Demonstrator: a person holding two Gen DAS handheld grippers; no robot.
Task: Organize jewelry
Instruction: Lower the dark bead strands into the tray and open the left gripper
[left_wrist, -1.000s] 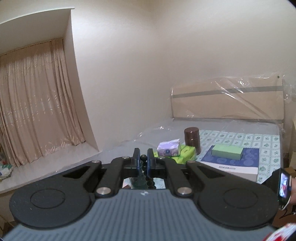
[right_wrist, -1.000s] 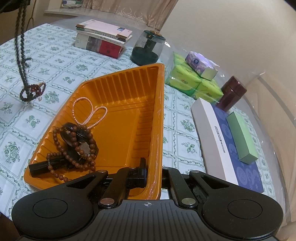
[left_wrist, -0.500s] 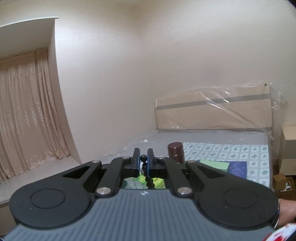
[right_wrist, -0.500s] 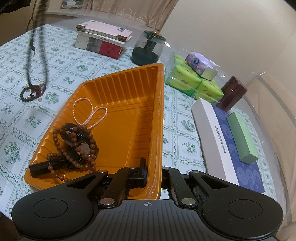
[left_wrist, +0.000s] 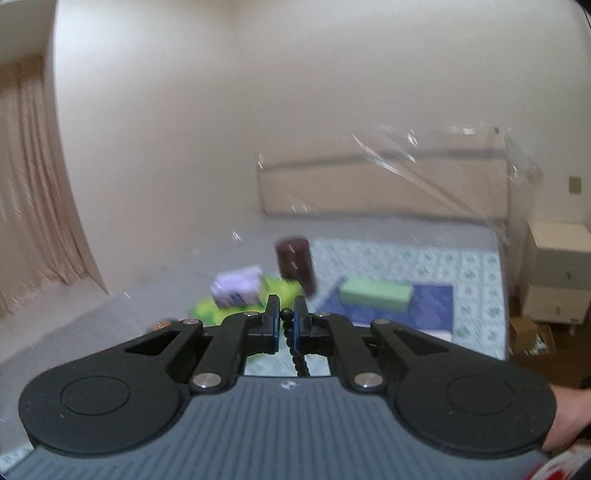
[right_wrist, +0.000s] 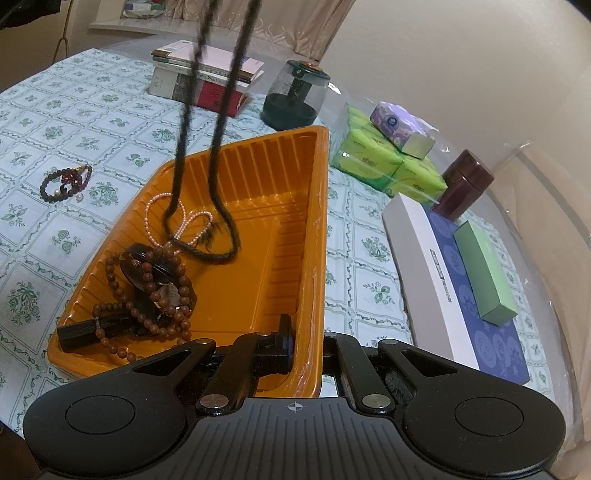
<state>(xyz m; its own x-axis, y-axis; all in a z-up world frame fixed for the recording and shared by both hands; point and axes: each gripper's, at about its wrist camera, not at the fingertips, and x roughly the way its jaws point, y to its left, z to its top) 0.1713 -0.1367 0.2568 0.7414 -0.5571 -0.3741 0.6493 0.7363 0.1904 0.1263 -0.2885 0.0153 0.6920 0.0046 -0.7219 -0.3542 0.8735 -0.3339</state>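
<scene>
Only in the left wrist view do we see the grip itself: the left gripper (left_wrist: 286, 325) has its jaws pinched on a black bead necklace (left_wrist: 291, 343), round glossy beads running down between the blue-edged pads near the lower centre of the frame. Everything past it there is smeared; we make out a dark brown cylindrical canister (left_wrist: 295, 264), a green box (left_wrist: 375, 293) and a plastic-wrapped headboard (left_wrist: 384, 184) along the back.

The right wrist view gives us what that one hides. The same necklace hangs as two dark blurred strands from the top edge of the frame, and its lower loop (right_wrist: 207, 247) lies in the orange tray (right_wrist: 306, 236), touching the pink pearl strand (right_wrist: 177, 218). The tray is glossy ribbed plastic with sloped walls. At its lower left sit a brown wooden bead strand (right_wrist: 147, 291) and dark shiny pieces we cannot tell apart. The right gripper (right_wrist: 308, 350) is clamped on the tray's near right wall, one finger (right_wrist: 282, 345) inside, the other hidden behind the wall.

On the floral tablecloth (right_wrist: 74, 122) to the left of the tray lies a dark red bead bracelet (right_wrist: 64, 182). At upper centre we see stacked books (right_wrist: 207, 79) and a clear domed jar (right_wrist: 295, 98); at right, green tissue packs (right_wrist: 384, 162).
</scene>
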